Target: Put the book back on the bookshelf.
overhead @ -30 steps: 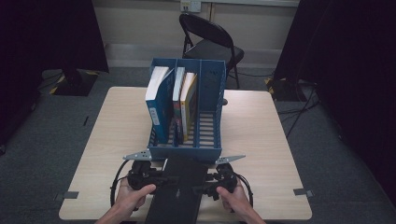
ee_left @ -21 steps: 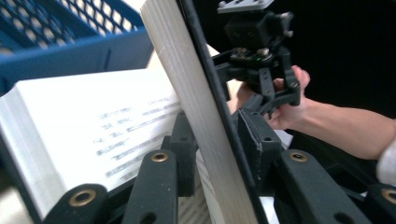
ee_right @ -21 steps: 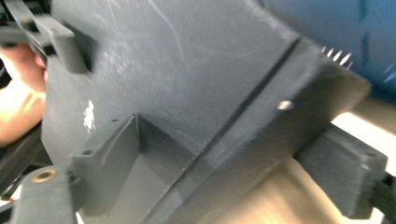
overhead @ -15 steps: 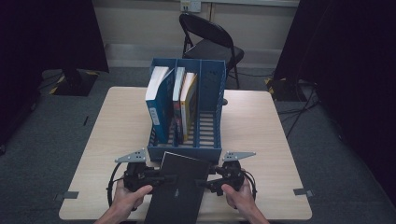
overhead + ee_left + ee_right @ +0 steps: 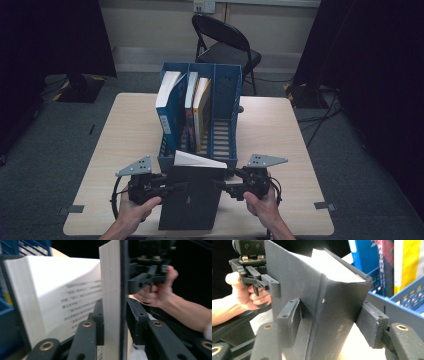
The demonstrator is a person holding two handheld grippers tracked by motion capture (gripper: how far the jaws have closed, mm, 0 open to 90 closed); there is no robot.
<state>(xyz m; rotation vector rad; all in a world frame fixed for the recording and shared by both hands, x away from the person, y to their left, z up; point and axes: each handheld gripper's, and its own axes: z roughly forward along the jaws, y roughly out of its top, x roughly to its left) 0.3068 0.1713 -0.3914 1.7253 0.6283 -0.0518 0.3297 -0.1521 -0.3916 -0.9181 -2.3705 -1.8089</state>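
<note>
A thick dark-covered book (image 5: 192, 200) stands upright above the table's front edge, just before a blue file rack (image 5: 227, 90). My left gripper (image 5: 180, 187) is shut on its front cover and a slab of pages (image 5: 110, 290). Those jaws have just eased open a touch, with the cover still pinched between them. My right gripper (image 5: 220, 184) straddles the spine (image 5: 332, 315). Its jaws have just been closing, and both pads (image 5: 294, 315) now touch the book. The book gapes open, so printed pages (image 5: 62, 290) show in the left gripper view.
The rack holds a blue book (image 5: 170, 105), a thin white-topped one (image 5: 191, 100) and a yellow one (image 5: 202, 105) in its left slots. Its right slot (image 5: 222, 130) has none. The wooden table (image 5: 280, 130) lies bare either side. A black folding chair (image 5: 225, 45) stands behind.
The book has come up from lying flat near the front edge to standing upright. Both hands have risen with it, and its white top edge now shows.
</note>
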